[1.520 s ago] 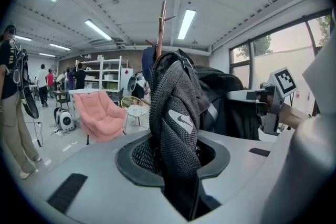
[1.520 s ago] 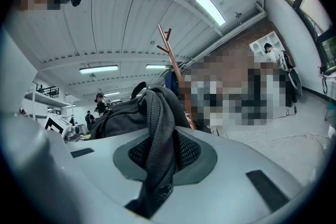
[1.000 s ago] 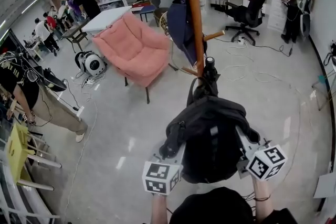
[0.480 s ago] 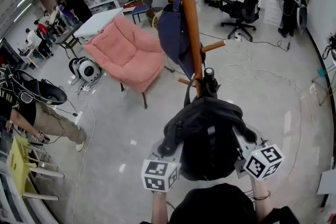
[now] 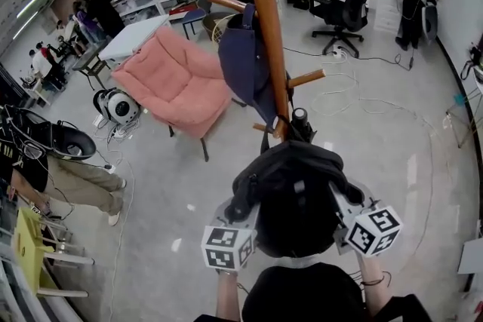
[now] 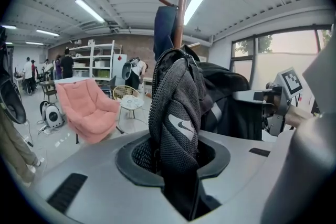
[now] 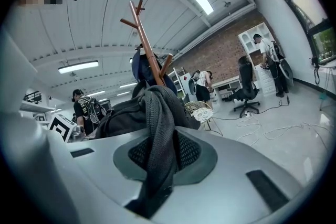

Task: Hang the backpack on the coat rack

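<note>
The black backpack (image 5: 290, 196) hangs clear of the floor between the two grippers, its long axis running from the person toward the coat rack (image 5: 268, 26). Its top end lies just beside the pole's lower pegs. A navy bag (image 5: 241, 64) hangs higher on the rack. Both forearms reach forward side by side, the grippers angled slightly down. The left gripper (image 5: 243, 213) is clamped on a mesh shoulder strap (image 6: 176, 123) at the pack's left side. The right gripper (image 5: 343, 201) is pinched tight on the other strap (image 7: 157, 134).
</note>
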`<action>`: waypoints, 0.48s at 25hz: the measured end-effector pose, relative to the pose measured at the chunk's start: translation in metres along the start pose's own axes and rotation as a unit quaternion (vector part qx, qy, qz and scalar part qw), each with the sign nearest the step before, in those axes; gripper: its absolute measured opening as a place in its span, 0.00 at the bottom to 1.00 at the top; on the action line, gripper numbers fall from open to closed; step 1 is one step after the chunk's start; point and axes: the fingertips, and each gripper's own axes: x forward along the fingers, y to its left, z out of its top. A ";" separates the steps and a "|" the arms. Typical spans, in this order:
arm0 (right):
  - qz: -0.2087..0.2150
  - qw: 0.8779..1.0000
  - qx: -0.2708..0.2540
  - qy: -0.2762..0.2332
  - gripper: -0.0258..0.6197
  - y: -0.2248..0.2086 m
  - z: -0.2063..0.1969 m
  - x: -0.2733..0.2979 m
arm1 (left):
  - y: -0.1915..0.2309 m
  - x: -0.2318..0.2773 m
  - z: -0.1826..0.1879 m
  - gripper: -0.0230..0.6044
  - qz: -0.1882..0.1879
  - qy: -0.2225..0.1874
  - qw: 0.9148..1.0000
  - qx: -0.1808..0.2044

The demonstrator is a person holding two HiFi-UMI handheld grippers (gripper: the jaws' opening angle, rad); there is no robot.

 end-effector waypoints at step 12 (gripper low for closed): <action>-0.044 0.999 0.013 0.012 0.12 -0.015 -0.023 0.030 | 0.024 0.039 -0.016 0.24 -0.038 0.035 0.999 0.006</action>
